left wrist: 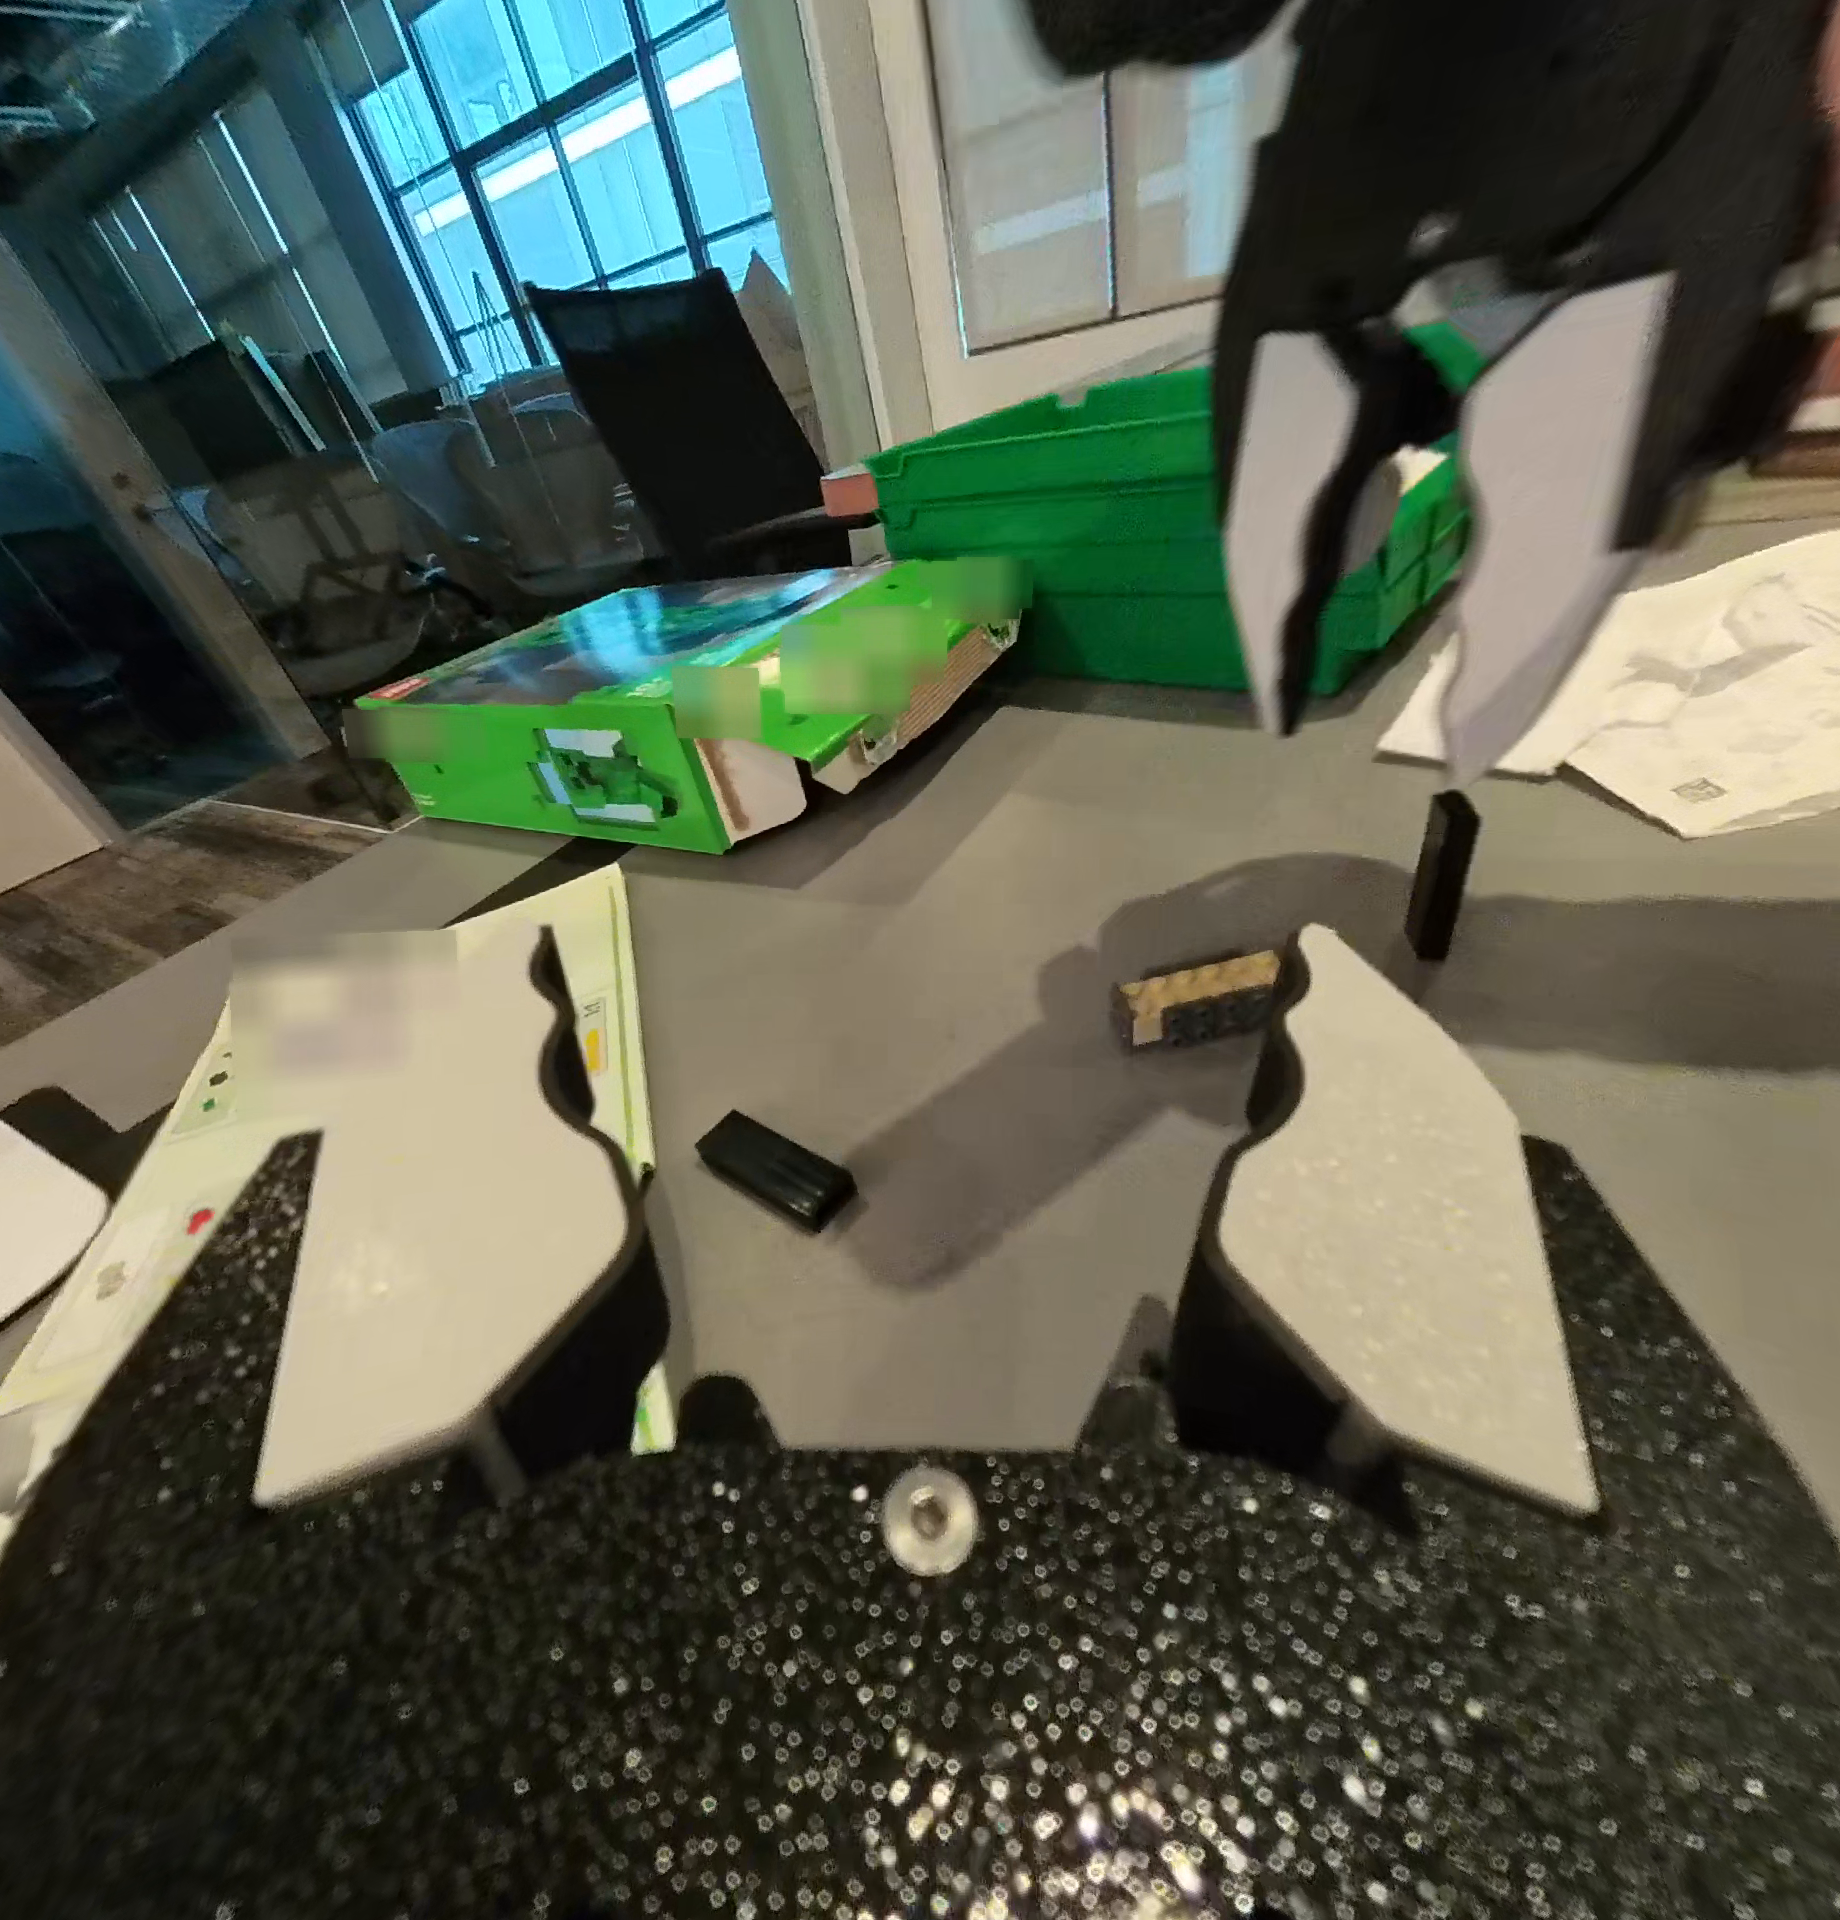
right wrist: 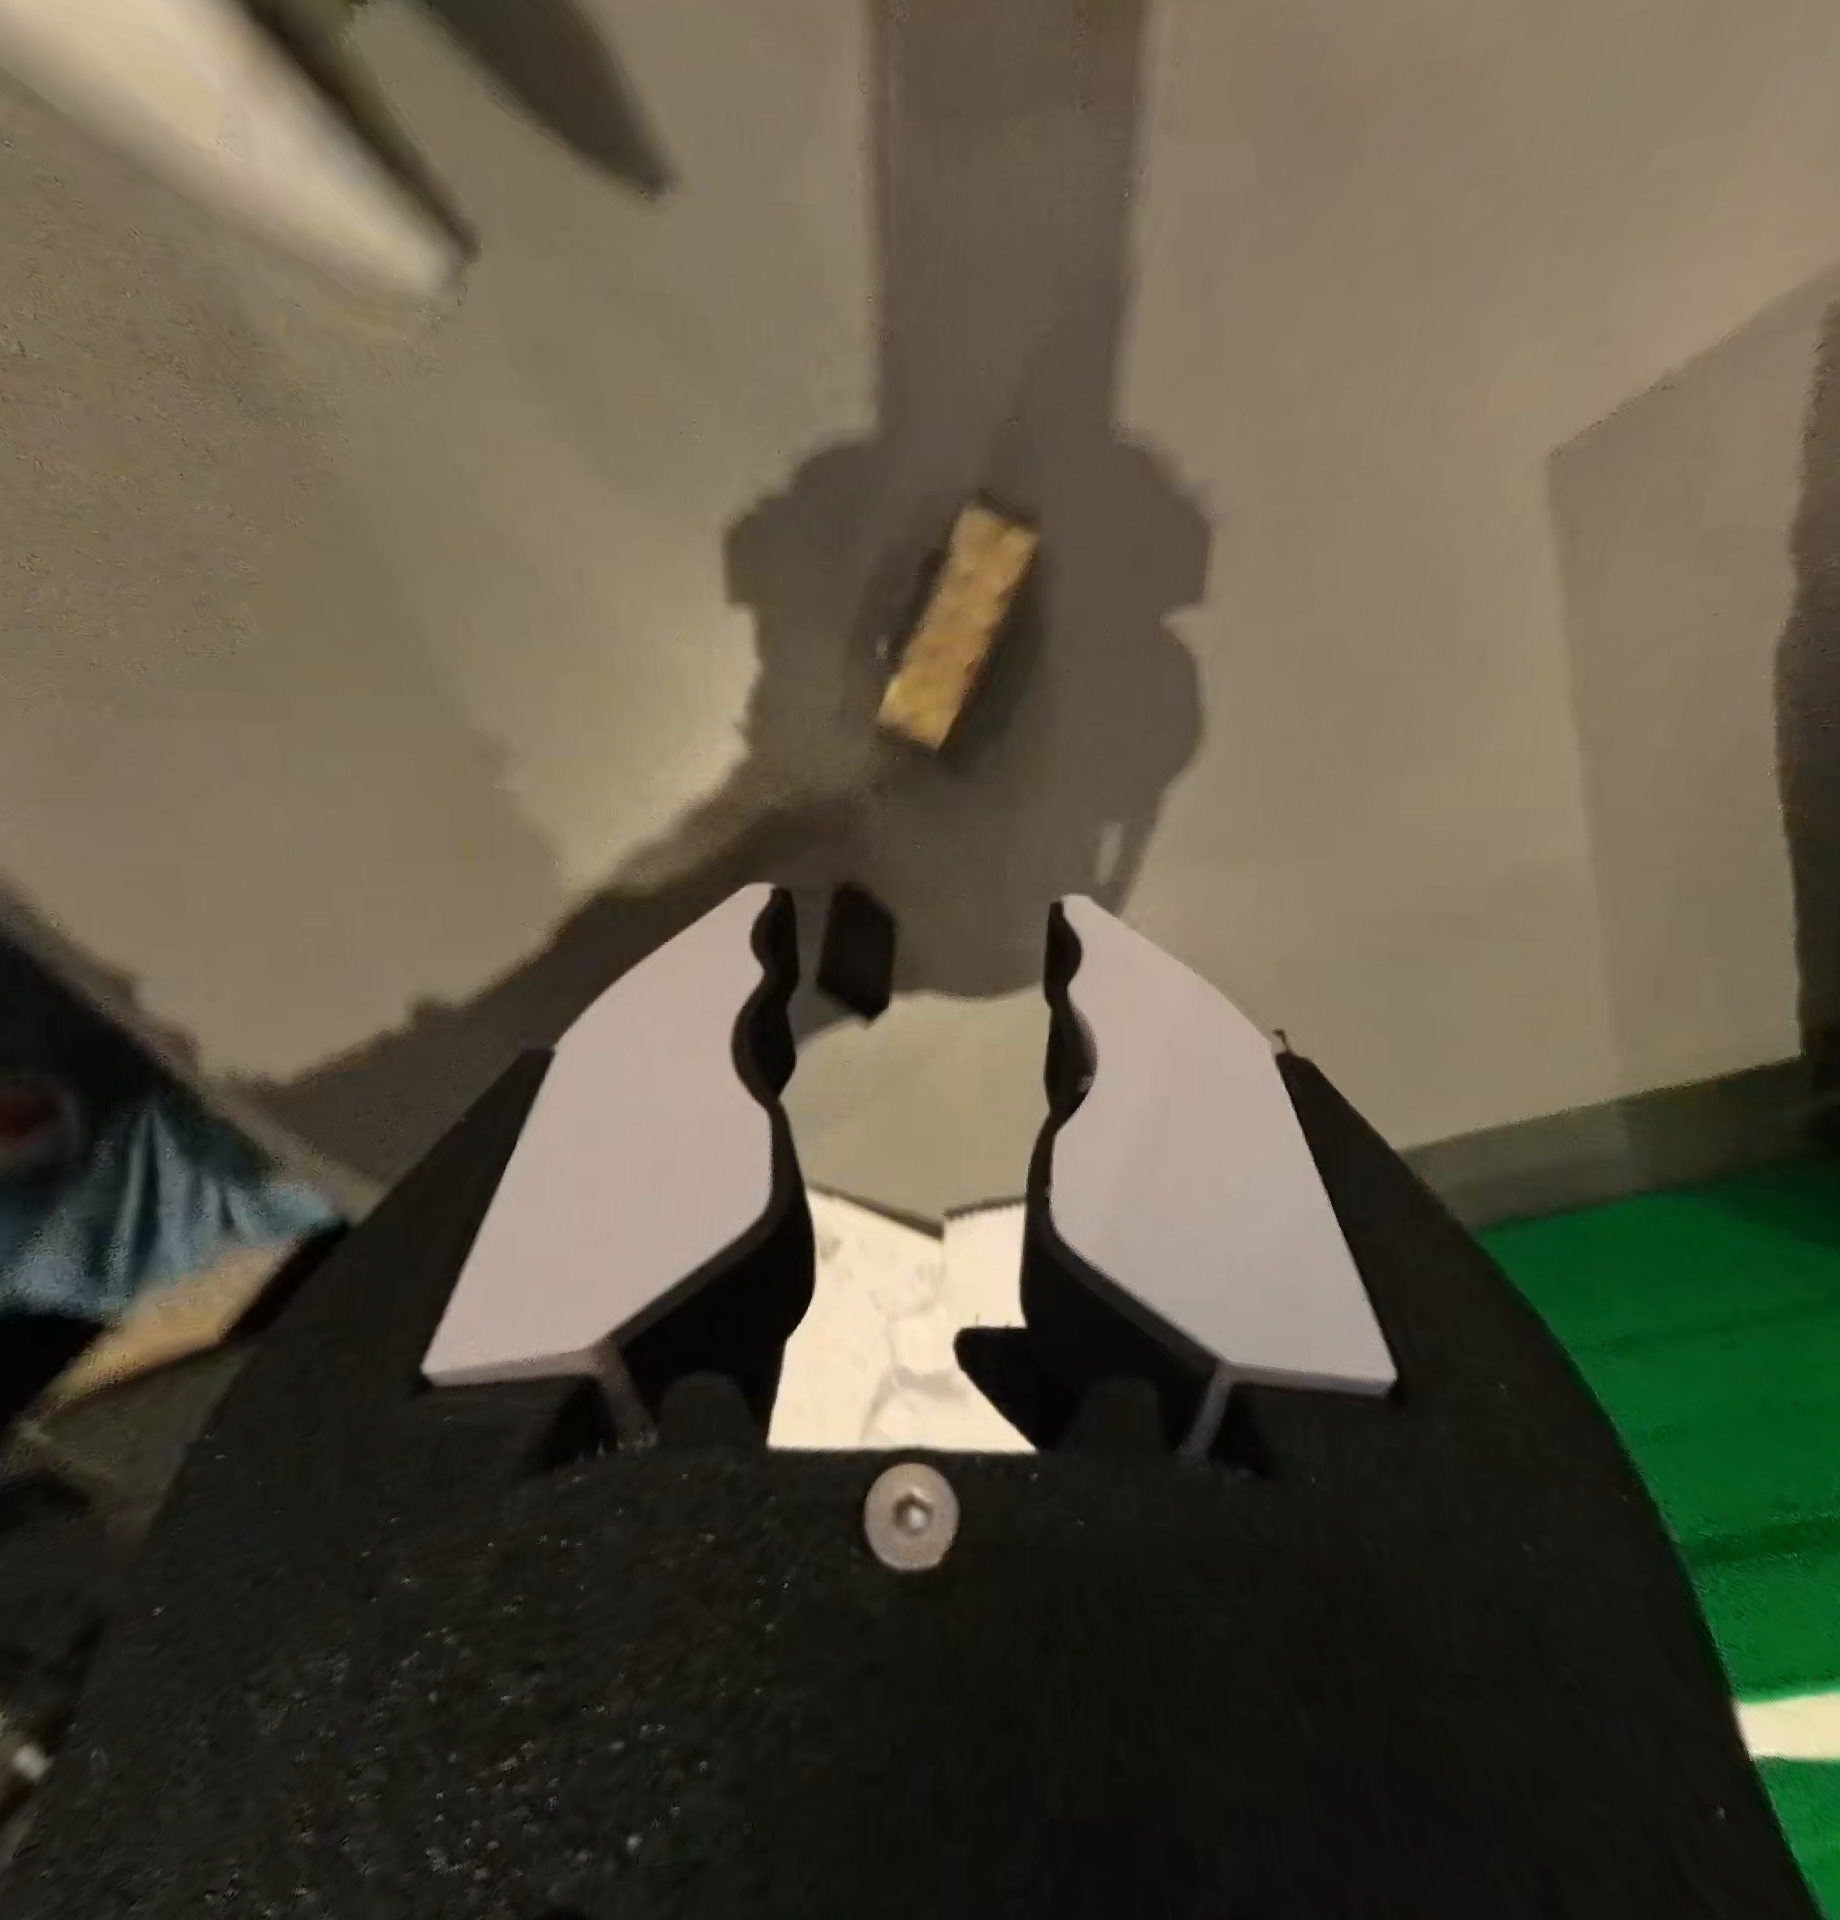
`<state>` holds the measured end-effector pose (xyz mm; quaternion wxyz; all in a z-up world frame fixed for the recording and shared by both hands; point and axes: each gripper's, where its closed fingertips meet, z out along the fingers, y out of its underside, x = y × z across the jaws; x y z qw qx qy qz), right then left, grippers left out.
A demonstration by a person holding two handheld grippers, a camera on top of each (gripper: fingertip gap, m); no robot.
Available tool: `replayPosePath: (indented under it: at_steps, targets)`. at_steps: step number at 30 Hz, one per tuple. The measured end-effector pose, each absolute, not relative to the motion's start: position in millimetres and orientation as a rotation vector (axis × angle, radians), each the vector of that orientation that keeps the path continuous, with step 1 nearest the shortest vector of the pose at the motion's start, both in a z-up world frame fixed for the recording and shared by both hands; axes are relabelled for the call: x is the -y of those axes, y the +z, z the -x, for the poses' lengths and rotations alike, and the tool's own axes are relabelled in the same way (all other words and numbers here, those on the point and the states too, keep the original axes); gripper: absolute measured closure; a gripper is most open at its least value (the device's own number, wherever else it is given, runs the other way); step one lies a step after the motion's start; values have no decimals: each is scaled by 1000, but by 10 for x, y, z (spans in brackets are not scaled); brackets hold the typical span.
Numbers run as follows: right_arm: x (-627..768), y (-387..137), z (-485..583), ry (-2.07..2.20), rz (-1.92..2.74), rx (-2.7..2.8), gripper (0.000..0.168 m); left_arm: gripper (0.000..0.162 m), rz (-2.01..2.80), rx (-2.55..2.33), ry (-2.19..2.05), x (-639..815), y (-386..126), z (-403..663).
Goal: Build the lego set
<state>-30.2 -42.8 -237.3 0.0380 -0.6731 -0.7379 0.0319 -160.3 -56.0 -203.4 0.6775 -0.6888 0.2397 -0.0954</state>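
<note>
Left gripper: I hold my left gripper (left wrist: 926,997) low over the gray table (left wrist: 895,904). Its jaws are wide apart and hold nothing.
Right gripper: My right gripper (right wrist: 916,935) hangs above the table, tips pointing down. Its jaws are apart and I see nothing pinched between them.
Small build: A tiny tan and black block stack (left wrist: 1196,1000) sits on the table, just beside the right finger of my left gripper. It is the only built bit I can see.
Loose bricks: One black brick (left wrist: 776,1184) lies flat near me, between my left gripper's fingers. Another black brick (left wrist: 1444,873) stands up on end farther right, right under my right gripper's tips.
Other stuff: The green set box (left wrist: 625,717) lies far left, green bins (left wrist: 1103,520) sit behind it, a booklet (left wrist: 609,1029) lies on the left and white paper (left wrist: 1726,675) on the right.
How far along: I think we are just starting. Only a few bricks are joined.
What is left: Almost all of the set is not yet built. I guess the standing brick goes on next.
</note>
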Motion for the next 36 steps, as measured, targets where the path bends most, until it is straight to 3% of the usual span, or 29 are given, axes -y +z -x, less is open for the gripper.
replayPosePath:
  at_steps: [5, 13, 16, 24, 31, 36]
  targets:
    - [561, -2448, -173, -101, 1734, 2605, 132, 37, 1544, -491, -279, 550, -2003, 1633]
    - [565, -2609, -40, -196, 1400, 2730, 143, 38, 1541, -409, -349, 540, -1969, 1744]
    - [534, -2664, -63, -256, 1354, 2777, 160, 38, 1548, -410, -315, 531, -1977, 1796]
    - [436, -2319, 357, -139, 1194, 2774, 160, 52, 1487, -392, -159, 562, -1873, 2039]
    - [276, -2317, 623, -153, 974, 2928, 160, 58, 1414, -323, -176, 626, -1822, 2082]
    - [215, -2296, 722, -166, 925, 2991, 160, 60, 1595, -422, -285, 623, -2085, 1765]
